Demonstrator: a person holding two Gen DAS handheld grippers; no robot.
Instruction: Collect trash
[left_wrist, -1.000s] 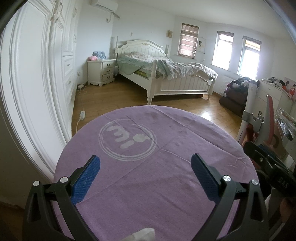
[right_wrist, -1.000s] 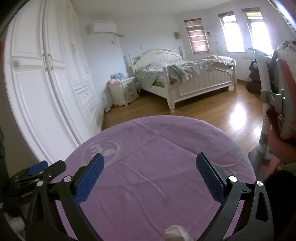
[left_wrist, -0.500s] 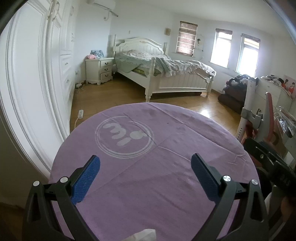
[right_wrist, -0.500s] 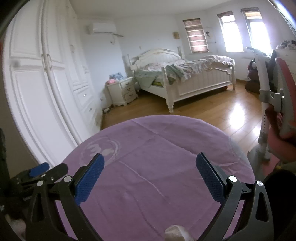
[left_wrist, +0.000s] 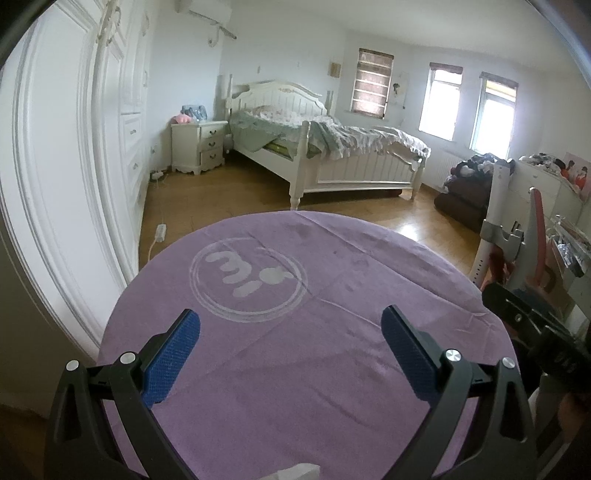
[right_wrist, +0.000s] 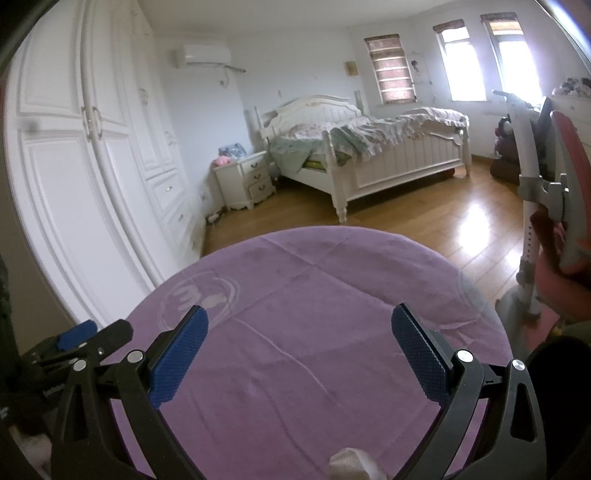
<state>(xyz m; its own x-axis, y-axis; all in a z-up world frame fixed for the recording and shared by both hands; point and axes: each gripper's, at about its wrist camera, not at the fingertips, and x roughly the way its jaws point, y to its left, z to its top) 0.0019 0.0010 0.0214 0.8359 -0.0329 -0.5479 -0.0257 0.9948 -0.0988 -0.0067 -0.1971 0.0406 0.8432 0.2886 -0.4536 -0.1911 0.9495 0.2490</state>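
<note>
**Purple worktop, white scraps at the near edge**

Purple cloth covers the round worktop (left_wrist: 295, 369). From the left wrist, the left gripper (left_wrist: 288, 347) hangs above it with fingers (left_wrist: 171, 356) spread wide, nothing between them; a white tissue (left_wrist: 295, 472) lies at the bottom edge.

From the right wrist, the right gripper (right_wrist: 299, 349) likewise spreads its fingers (right_wrist: 421, 356) empty, a crumpled white wad (right_wrist: 351, 465) just below.

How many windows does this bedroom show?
3, all on the far wall: a blinded window behind the bed, then a middle window and a right window. Others may lie out of view.
</note>
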